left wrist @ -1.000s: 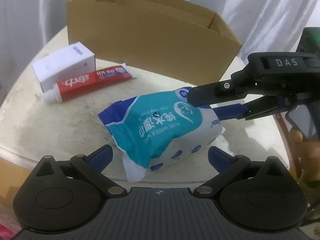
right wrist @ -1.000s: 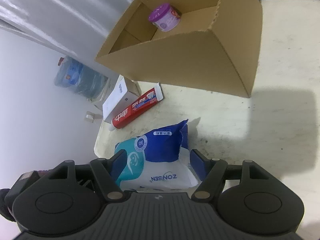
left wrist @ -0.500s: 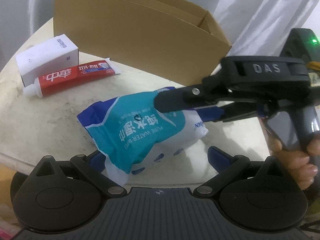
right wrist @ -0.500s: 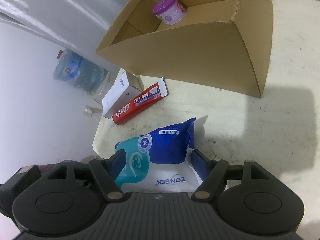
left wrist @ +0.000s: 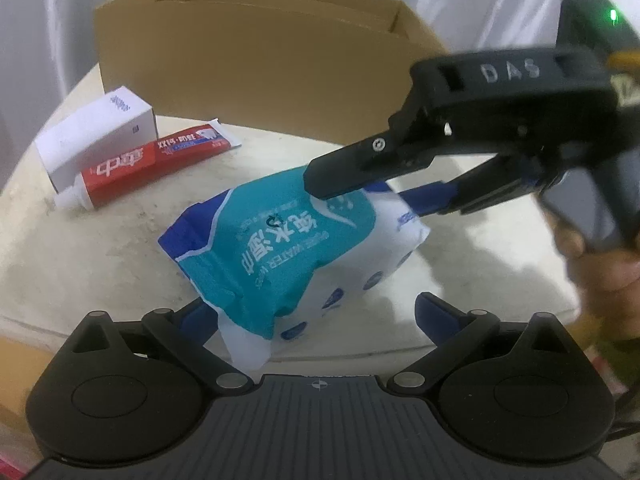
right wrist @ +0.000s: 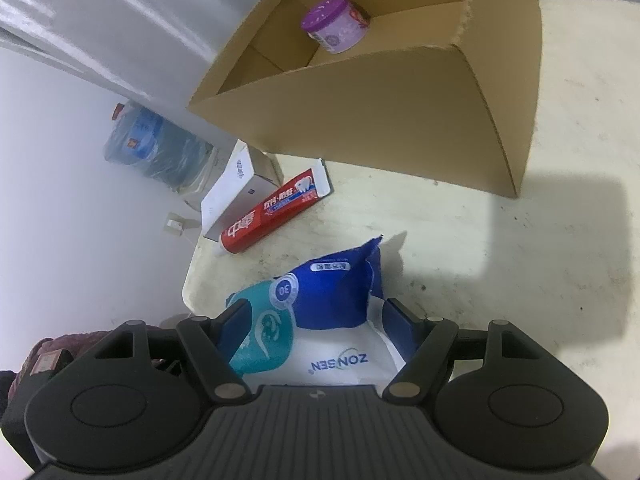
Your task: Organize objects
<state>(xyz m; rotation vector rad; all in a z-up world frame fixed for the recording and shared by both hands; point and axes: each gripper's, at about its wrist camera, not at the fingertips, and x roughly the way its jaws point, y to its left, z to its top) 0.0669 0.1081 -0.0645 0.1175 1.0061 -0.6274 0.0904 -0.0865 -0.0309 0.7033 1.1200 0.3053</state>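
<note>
Right wrist view shows the right gripper (right wrist: 310, 320) closed on the wet wipes pack (right wrist: 320, 308) at 6 o'clock, with the cardboard box (right wrist: 380, 120) at 12 holding a purple jar (right wrist: 335, 24). Left gripper (left wrist: 316, 312) stays wide apart, gripping nothing, the pack's lower end between its fingers; toothpaste tube (left wrist: 148, 168) and white carton (left wrist: 96, 136) lie at 10 o'clock.

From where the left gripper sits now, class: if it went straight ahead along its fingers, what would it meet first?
The wet wipes pack, lying between and just ahead of the left gripper. Beyond it stands the cardboard box.
</note>
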